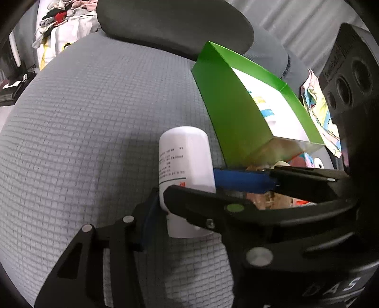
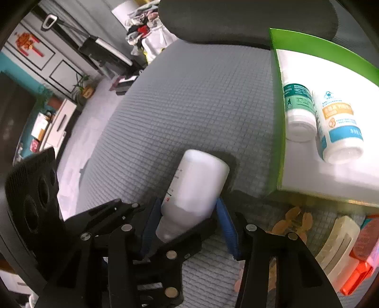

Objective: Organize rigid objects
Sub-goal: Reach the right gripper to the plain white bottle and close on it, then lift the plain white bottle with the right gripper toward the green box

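Two bottles point(image 2: 319, 123) already in green box point(image 2: 327, 47), frame's right; both tools, left tool point(image 1: 187, 187) and right tool point(image 2: 187, 218), clamped on white bottle point(image 2: 196, 184); more items lower right.

This is looking like a lived-in home, a bedroom or sitting room. A grey waffle-textured cover point(image 2: 189, 99) is stretching over a soft surface with a dark cushion point(image 2: 248, 21) lying at its far end. A red paper ornament point(image 2: 27, 42) is hanging on a panelled white cabinet point(image 2: 47, 64), a potted plant point(image 2: 81, 86) is standing below it, and clothes point(image 2: 142, 28) are piling up in the corner.
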The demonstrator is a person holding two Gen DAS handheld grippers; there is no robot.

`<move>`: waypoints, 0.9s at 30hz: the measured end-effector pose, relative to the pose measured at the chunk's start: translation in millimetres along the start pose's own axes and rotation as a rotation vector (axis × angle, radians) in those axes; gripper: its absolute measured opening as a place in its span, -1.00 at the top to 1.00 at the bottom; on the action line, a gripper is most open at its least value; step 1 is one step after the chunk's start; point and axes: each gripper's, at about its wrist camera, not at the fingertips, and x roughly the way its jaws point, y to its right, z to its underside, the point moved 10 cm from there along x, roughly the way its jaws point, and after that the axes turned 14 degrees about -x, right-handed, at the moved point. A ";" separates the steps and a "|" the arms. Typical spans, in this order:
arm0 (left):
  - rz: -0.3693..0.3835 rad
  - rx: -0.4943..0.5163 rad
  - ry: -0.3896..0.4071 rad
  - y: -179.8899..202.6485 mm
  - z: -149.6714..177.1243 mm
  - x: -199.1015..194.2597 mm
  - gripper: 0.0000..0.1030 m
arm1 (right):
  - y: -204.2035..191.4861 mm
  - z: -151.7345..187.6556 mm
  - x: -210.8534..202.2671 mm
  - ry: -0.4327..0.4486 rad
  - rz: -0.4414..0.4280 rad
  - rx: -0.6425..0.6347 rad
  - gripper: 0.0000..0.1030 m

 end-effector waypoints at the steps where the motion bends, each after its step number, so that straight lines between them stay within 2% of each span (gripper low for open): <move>1: 0.000 0.005 -0.001 -0.1 0.6 0.5 0.13 | 1.2 0.0 1.4 -0.004 -0.004 0.002 -0.01; 4: 0.011 -0.003 -0.003 2.4 0.8 1.3 0.13 | 1.8 -0.4 2.0 0.005 -0.025 -0.002 -0.01; 8: -0.014 0.024 0.018 7.4 2.6 -4.5 0.13 | -1.6 1.0 -2.4 0.033 -0.026 -0.016 0.04; 13: -0.011 0.066 0.059 22.6 5.5 -25.6 0.13 | -10.4 6.1 -29.5 0.105 -0.025 -0.054 0.11; 18: -0.037 0.160 0.103 47.0 13.9 -47.8 0.13 | -17.8 14.0 -61.5 0.174 0.000 -0.105 0.14; 27: -0.050 0.339 0.174 94.1 22.5 -71.9 0.13 | -11.5 36.0 -125.5 0.315 0.030 -0.098 0.15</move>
